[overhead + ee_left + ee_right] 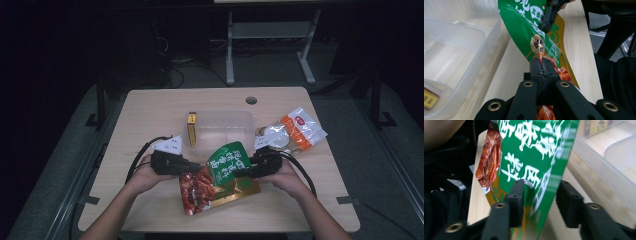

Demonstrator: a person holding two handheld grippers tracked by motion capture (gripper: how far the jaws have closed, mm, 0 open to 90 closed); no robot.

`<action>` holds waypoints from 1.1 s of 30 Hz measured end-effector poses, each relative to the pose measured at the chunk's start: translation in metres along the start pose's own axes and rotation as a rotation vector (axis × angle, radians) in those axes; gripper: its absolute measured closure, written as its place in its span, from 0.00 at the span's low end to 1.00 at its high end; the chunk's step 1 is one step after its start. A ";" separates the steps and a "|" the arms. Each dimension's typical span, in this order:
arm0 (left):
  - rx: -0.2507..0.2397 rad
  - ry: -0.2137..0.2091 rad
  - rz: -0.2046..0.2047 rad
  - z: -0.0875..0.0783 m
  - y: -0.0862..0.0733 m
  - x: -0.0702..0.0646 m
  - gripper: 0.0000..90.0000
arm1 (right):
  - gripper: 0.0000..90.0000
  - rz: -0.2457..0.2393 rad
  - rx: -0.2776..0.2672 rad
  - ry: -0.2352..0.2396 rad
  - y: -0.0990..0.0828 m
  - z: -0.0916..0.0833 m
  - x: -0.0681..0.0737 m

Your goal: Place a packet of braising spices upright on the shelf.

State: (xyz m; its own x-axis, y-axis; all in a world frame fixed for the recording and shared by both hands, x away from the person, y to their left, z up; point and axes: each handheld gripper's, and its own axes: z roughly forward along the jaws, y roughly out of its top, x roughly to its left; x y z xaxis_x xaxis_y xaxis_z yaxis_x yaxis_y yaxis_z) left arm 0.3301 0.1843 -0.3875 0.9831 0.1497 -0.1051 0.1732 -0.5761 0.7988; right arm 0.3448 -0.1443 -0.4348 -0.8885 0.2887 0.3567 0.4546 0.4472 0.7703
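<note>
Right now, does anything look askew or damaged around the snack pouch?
The green and red snack pouch is bent, its green half folded up off the table. The left gripper is shut on one edge, while the right gripper straddles the other edge with a gap at one jaw. No tear or spill is visible.

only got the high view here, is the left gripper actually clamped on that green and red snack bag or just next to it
Observer: Clamped. In the left gripper view the left gripper has its jaws shut on the edge of the snack bag.
Operator: and the right one
Observer: The right gripper stands with a gap: the bag's green edge lies between its jaws, touching one at most.
Operator: anything in the clear box
Observer: The clear box holds a small yellow pack in one corner.
</note>
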 end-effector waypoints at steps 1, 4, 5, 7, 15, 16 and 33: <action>0.000 -0.002 0.000 0.000 0.000 0.000 1.00 | 0.70 0.002 -0.002 0.004 0.000 0.000 0.000; -0.001 -0.005 0.003 0.000 0.000 -0.001 1.00 | 0.76 -0.001 -0.012 0.020 0.000 -0.002 -0.001; -0.002 -0.007 0.004 0.000 0.000 -0.001 1.00 | 0.78 0.008 -0.008 0.028 0.000 -0.003 -0.001; -0.003 -0.007 0.012 0.000 0.000 -0.001 1.00 | 0.82 0.011 -0.012 0.048 -0.001 -0.004 -0.002; -0.016 -0.010 0.005 -0.001 0.000 -0.001 1.00 | 0.97 0.026 -0.024 0.089 -0.001 -0.006 -0.002; -0.017 -0.010 0.007 0.000 0.000 -0.001 1.00 | 0.99 0.023 -0.027 0.088 0.000 -0.007 -0.001; -0.019 0.055 0.003 0.000 -0.008 0.003 0.81 | 1.00 -0.004 -0.017 0.073 0.004 -0.017 0.004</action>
State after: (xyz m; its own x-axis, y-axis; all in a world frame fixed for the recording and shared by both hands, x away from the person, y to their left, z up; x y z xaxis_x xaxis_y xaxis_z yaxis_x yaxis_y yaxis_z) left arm 0.3315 0.1888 -0.3942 0.9788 0.1922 -0.0703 0.1684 -0.5614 0.8102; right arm 0.3418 -0.1558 -0.4214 -0.8926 0.2244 0.3911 0.4509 0.4331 0.7805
